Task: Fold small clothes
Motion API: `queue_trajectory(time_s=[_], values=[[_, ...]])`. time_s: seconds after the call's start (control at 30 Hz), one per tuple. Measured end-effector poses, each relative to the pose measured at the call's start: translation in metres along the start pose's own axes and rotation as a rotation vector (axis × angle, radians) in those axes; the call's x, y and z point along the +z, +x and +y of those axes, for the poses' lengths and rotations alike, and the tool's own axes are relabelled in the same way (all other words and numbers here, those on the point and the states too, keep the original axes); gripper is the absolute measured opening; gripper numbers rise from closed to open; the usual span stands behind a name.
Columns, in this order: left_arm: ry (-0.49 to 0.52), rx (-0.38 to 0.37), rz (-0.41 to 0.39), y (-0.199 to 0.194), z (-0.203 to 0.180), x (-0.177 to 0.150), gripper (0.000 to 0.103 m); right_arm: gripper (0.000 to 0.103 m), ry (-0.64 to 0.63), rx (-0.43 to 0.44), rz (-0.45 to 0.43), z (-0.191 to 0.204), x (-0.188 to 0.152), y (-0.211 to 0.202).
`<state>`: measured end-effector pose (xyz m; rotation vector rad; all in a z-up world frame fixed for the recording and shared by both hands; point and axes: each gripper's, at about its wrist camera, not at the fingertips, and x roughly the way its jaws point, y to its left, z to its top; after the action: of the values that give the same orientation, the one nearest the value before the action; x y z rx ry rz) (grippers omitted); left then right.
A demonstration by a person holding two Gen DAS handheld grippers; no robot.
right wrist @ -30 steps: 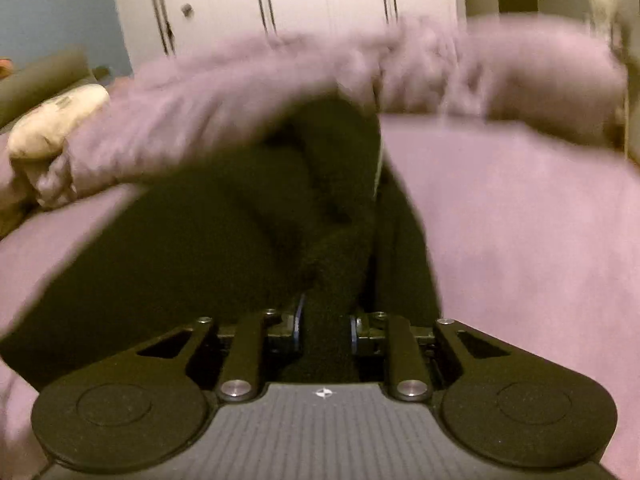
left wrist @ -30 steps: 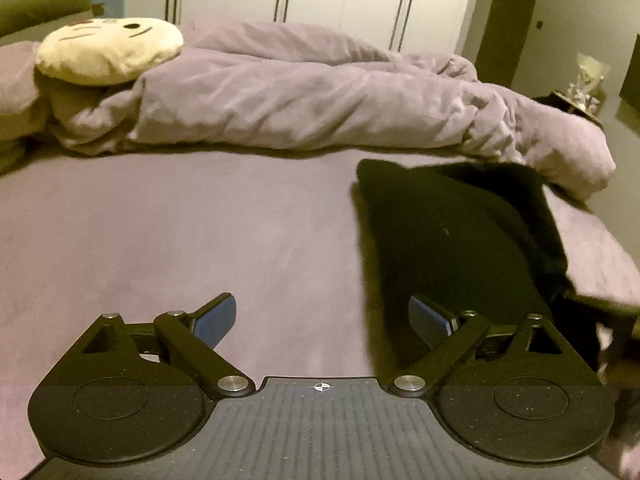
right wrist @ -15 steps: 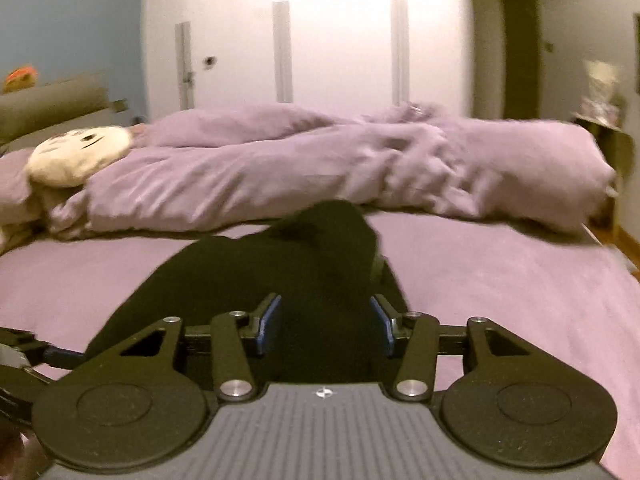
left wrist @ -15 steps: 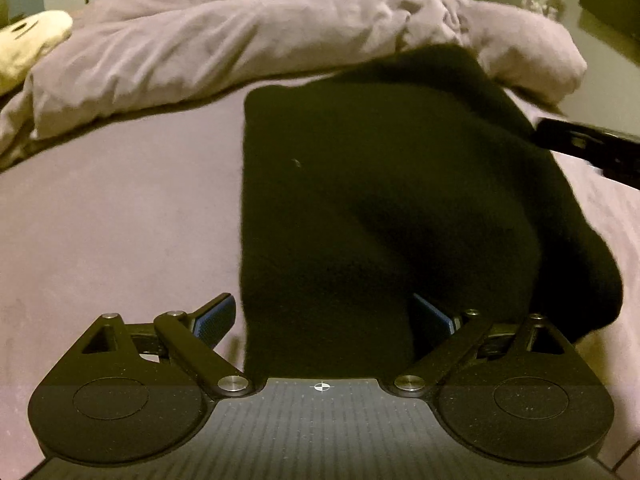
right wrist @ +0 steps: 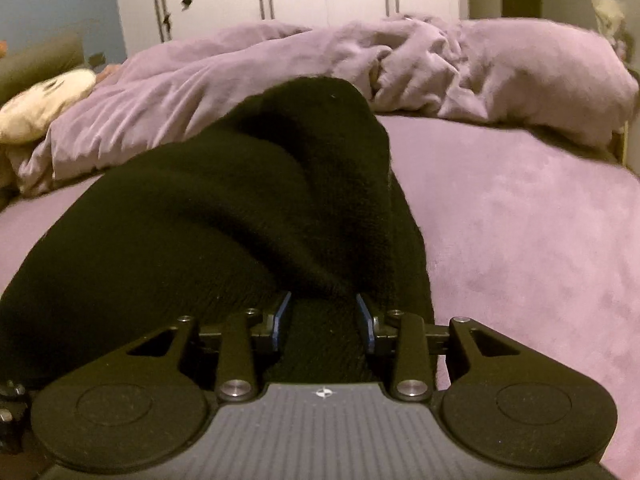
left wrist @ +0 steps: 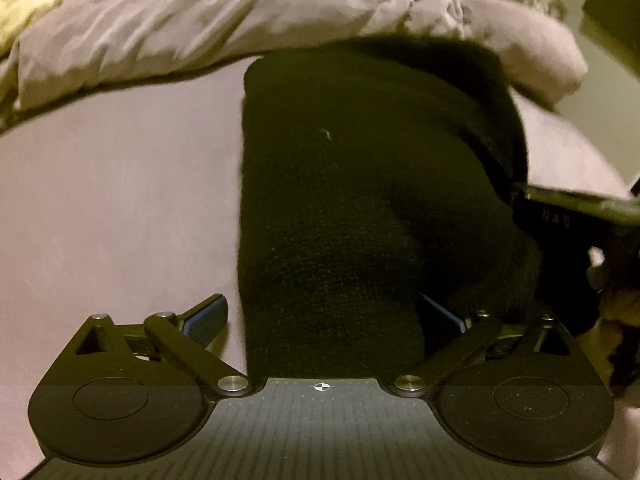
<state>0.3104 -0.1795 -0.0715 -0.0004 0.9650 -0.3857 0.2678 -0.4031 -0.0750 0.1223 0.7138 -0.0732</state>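
Left wrist view: the left gripper (left wrist: pixel 322 314) has swung over the black garment (left wrist: pixel 360 184) lying mid-bed (left wrist: pixel 112 200), its jaws having just widened fully and straddling the near hem, nothing pinched.

Right wrist view: the right gripper (right wrist: pixel 323 320), which had let go, has just been closing again around a bunched ridge (grip unclear), so another fold looks imminent.
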Motion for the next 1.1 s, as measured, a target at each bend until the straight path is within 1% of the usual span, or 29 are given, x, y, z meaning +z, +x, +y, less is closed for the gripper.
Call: queue_trajectory(time_s=[0.07,0.1,0.13,0.17,0.2,0.23,0.27,0.3,0.33,0.37,0.4,0.43,0.47,0.53,0.57,0.67,0.73,0.77,0.83,0.87,0.9,0.93,0.97,1.03,1.1], values=[[-0.050,-0.065,-0.012,-0.015,0.015,0.004,0.103,0.042,-0.004,0.020,-0.029,-0.001,0.003,-0.013],[-0.069,-0.085,-0.028,-0.024,0.024,0.006,0.103,0.045,0.003,0.031,-0.036,-0.002,0.005,-0.021],[-0.088,-0.093,-0.049,-0.031,0.033,0.008,0.103,0.059,0.018,0.050,-0.041,-0.006,0.008,-0.028],[-0.116,-0.099,-0.068,-0.037,0.044,0.012,0.103,0.089,0.040,0.061,-0.044,-0.009,0.009,-0.034],[-0.137,-0.107,-0.079,-0.039,0.051,0.016,0.103,0.097,0.064,0.037,-0.043,-0.013,0.010,-0.038],[-0.156,-0.119,-0.086,-0.038,0.058,0.022,0.103,0.099,0.072,0.012,-0.058,-0.016,0.011,-0.041],[-0.171,-0.125,-0.075,-0.032,0.063,0.028,0.103,0.099,0.067,0.011,-0.059,-0.019,0.011,-0.040],[-0.174,-0.147,-0.054,-0.024,0.066,0.032,0.103,0.099,0.084,0.038,-0.031,-0.025,0.012,-0.032],[-0.179,-0.199,-0.019,-0.011,0.070,0.037,0.103,0.099,0.123,0.060,0.013,-0.031,0.013,-0.022],[-0.209,-0.245,0.020,0.002,0.074,0.040,0.103,0.099,0.168,0.091,0.059,-0.038,0.013,-0.012],[-0.270,-0.298,0.058,0.013,0.080,0.041,0.103,0.099,0.222,0.139,0.105,-0.047,0.012,-0.001],[-0.310,-0.372,0.082,0.023,0.083,0.042,0.103,0.099,0.293,0.195,0.144,-0.058,0.011,0.010],[-0.314,-0.425,0.105,0.032,0.084,0.042,0.103,0.099,0.366,0.256,0.172,-0.069,0.009,0.019],[-0.298,-0.469,0.134,0.050,0.078,0.042,0.103,0.099,0.460,0.334,0.183,-0.082,0.001,0.029],[-0.307,-0.497,0.152,0.060,0.077,0.042,0.103,0.099,0.457,0.350,0.181,-0.084,-0.001,0.032],[-0.392,-0.589,0.207,0.084,0.088,0.047,0.103,0.099,0.460,0.390,0.181,-0.084,-0.002,0.038],[-0.408,-0.606,0.217,0.089,0.090,0.052,0.103,0.099,0.514,0.463,0.184,-0.091,0.001,0.044],[-0.387,-0.598,0.214,0.091,0.087,0.055,0.103,0.099,0.530,0.492,0.185,-0.093,0.002,0.048],[-0.355,-0.576,0.198,0.093,0.079,0.060,0.103,0.099,0.524,0.499,0.188,-0.088,0.002,0.052],[-0.355,-0.577,0.191,0.093,0.078,0.061,0.103,0.097,0.510,0.500,0.181,-0.085,0.004,0.055],[-0.367,-0.579,0.189,0.094,0.079,0.063,0.103,0.089,0.506,0.507,0.165,-0.082,0.004,0.056],[-0.374,-0.584,0.180,0.092,0.081,0.063,0.103,0.066,0.508,0.537,0.150,-0.079,0.002,0.055],[-0.373,-0.595,0.173,0.090,0.082,0.062,0.102,0.065,0.536,0.565,0.151,-0.079,0.001,0.058],[-0.358,-0.614,0.162,0.091,0.087,0.059,0.101,0.066,0.531,0.578,0.133,-0.079,-0.002,0.059],[-0.373,-0.628,0.170,0.099,0.089,0.060,0.103,0.074,0.567,0.596,0.149,-0.082,-0.004,0.065]])
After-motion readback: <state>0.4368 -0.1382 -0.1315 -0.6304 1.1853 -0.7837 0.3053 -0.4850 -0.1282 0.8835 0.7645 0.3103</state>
